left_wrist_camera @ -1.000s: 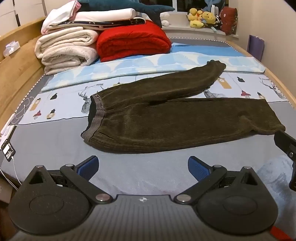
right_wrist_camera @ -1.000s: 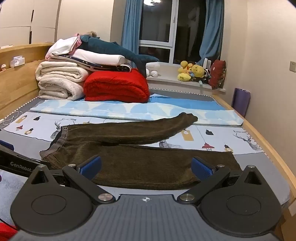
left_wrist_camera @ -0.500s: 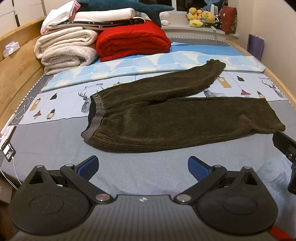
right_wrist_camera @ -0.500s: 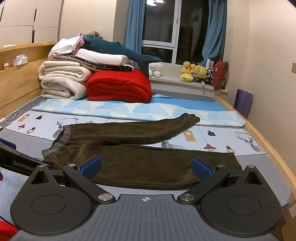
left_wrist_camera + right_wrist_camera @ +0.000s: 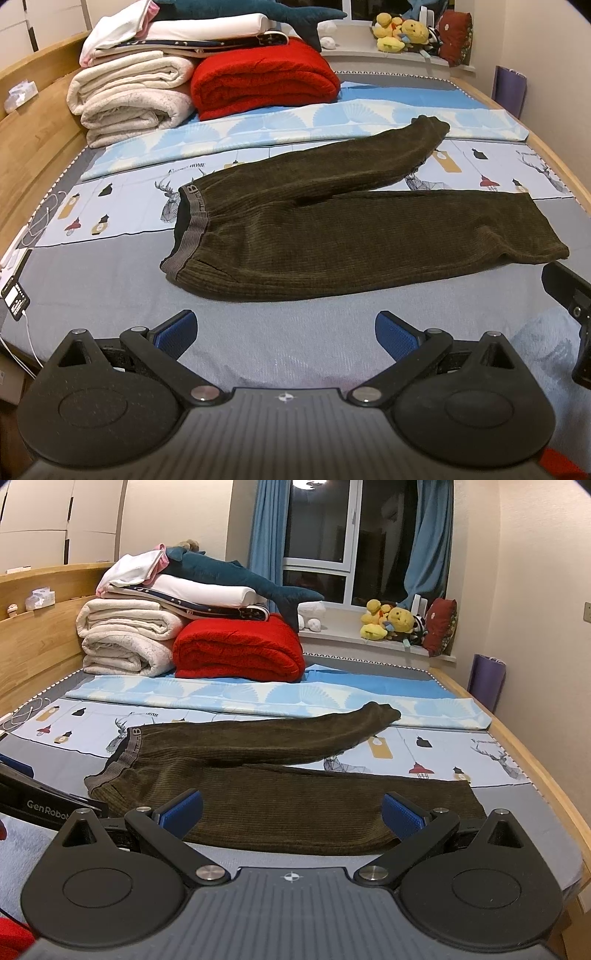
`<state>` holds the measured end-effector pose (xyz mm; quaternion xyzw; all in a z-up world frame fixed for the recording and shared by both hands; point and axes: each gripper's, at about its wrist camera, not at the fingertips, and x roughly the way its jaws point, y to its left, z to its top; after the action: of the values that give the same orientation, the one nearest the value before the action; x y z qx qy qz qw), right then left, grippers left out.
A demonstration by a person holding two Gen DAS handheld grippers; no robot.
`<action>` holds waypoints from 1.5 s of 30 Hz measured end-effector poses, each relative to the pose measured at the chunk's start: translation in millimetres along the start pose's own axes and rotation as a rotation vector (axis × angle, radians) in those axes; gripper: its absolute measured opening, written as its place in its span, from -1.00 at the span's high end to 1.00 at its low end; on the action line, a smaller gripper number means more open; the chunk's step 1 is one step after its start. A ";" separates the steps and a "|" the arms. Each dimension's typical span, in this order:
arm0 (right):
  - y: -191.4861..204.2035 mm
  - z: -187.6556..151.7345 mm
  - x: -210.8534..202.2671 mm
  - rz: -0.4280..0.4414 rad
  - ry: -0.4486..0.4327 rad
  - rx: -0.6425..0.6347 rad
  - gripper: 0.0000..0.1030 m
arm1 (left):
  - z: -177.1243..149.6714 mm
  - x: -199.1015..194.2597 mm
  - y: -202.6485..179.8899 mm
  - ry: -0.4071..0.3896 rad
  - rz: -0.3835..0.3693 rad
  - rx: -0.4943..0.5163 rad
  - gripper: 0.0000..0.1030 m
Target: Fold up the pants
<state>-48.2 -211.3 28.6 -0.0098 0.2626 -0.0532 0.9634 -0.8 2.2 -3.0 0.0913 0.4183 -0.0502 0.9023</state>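
left fingers (image 5: pixel 283 328) wide apart, empty | right fingers (image 5: pixel 291 810) same | ribbed corduroy pants (image 5: pixel 343 236) flat

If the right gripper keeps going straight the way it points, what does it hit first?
Probably the pants: the near leg lies right ahead between the open fingers of the right gripper. Depth is unclear, so it might pass just above.
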 end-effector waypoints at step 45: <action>2.2 -3.5 1.4 0.012 0.008 -0.005 -0.98 | 0.8 2.4 2.2 0.005 0.003 -0.002 -0.99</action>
<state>-48.6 -209.3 24.7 -0.0102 0.2665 -0.0467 0.9626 1.7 4.1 -4.0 0.0910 0.4205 -0.0481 0.9014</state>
